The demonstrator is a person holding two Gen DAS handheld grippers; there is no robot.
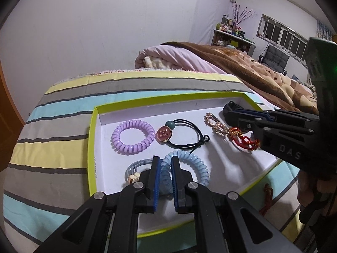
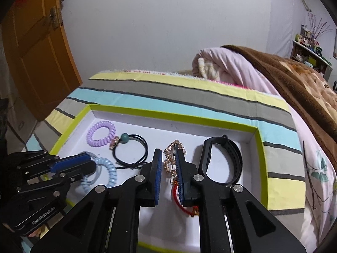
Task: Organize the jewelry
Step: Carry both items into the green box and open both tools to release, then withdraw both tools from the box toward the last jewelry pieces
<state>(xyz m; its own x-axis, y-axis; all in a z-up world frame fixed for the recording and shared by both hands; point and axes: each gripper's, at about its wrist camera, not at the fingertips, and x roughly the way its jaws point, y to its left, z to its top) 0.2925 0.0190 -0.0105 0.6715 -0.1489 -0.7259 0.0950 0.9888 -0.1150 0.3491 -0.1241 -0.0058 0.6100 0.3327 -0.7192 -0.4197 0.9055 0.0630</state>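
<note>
A white tray with a lime rim (image 1: 92,126) (image 2: 260,147) lies on the striped bed. In it are a purple coil hair tie (image 1: 133,136) (image 2: 101,133), a black elastic with an "H" charm (image 1: 165,134) (image 2: 130,147), a gold rhinestone clip (image 1: 214,122) (image 2: 171,158), a red bracelet (image 1: 242,140) (image 2: 179,200), a black watch band (image 2: 223,162) and a clear beaded tie (image 1: 134,171). My left gripper (image 1: 166,160) (image 2: 92,162) is shut on the blue coil hair tie (image 1: 195,164) (image 2: 109,168). My right gripper (image 2: 169,154) (image 1: 228,107) is open over the clip and red bracelet.
The striped sheet (image 1: 52,147) covers the bed. A pink quilt and brown blanket (image 1: 210,61) lie behind the tray. A red-brown cord (image 1: 267,198) lies on the sheet beside the tray's right rim. An orange door (image 2: 38,48) stands at left.
</note>
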